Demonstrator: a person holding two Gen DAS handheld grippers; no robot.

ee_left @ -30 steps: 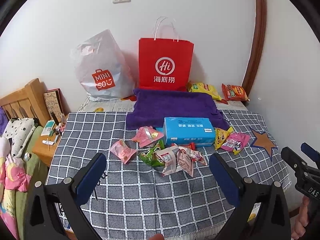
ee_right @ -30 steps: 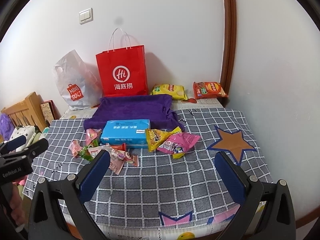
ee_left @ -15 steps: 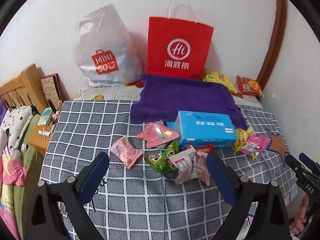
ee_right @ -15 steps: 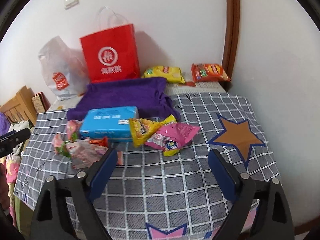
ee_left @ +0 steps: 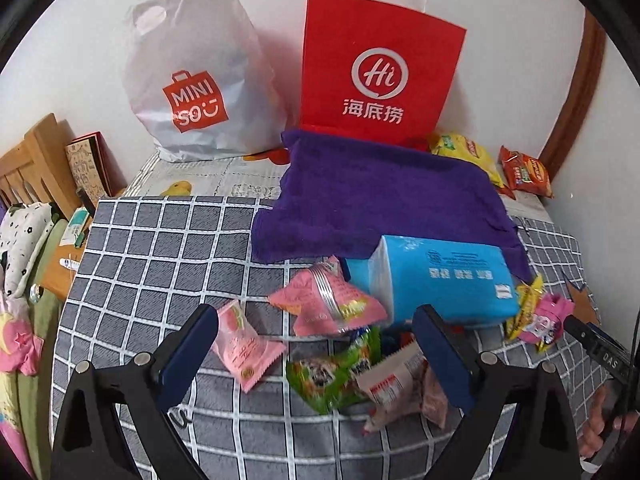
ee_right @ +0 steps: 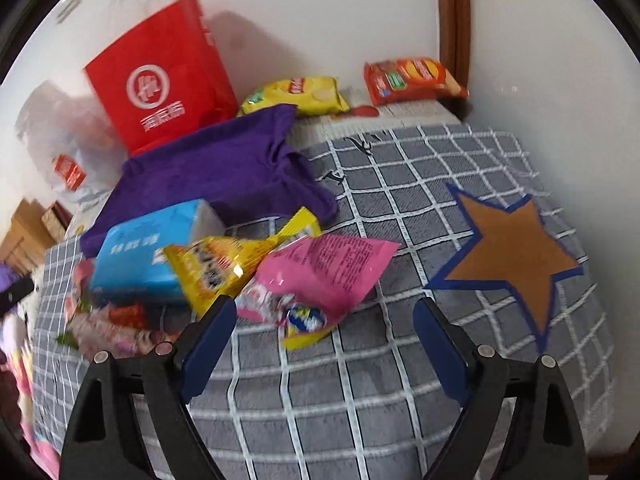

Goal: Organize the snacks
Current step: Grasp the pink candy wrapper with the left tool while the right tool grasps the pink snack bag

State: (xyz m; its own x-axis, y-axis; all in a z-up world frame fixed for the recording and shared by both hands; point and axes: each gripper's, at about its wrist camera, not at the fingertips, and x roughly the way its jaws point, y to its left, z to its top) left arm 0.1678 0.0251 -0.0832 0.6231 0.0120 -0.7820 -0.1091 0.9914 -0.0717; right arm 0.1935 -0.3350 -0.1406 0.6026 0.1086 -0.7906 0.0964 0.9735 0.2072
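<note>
Both claws spread wide, empty. Left claw (ee_left: 316,354) nearest: green snack packet (ee_left: 334,372) lies between its fingers at 12 o'clock, long axis crosswise. Right claw (ee_right: 326,348) faces pink packet (ee_right: 320,276) at 12.

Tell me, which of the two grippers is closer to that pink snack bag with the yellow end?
Right. The right gripper hovers open just short of the pink snack bag. The left gripper is over the green packet, with the blue box between it and that bag.
</note>
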